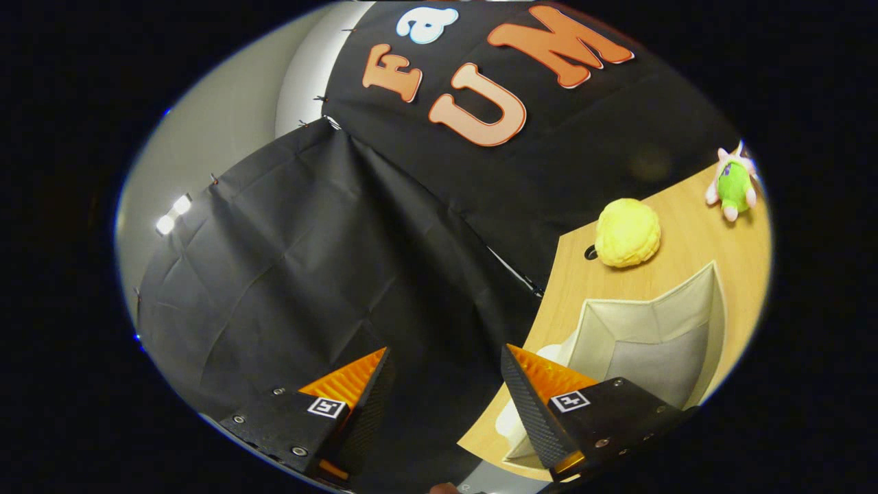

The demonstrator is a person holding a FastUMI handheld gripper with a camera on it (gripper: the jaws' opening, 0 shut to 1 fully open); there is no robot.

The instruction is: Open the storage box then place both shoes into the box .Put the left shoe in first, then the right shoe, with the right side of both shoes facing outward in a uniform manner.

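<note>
My gripper [446,357] is open, nothing between its fingers, and it is tilted so that it points mostly at the black cloth wall off the table's corner. Just beyond the right finger [542,405] stands the beige fabric storage box [686,322] on the wooden table [693,226]. The box's top is open and I see into its pale inside. A white rounded thing [511,418] lies against the box's near side, partly hidden by the right finger; I cannot tell whether it is a shoe.
A yellow bun-shaped soft toy [627,233] sits on the table behind the box, next to a cable hole [591,252]. A green and pink plush figure [734,184] lies farther back. The table's corner edge [549,274] runs just ahead of the right finger.
</note>
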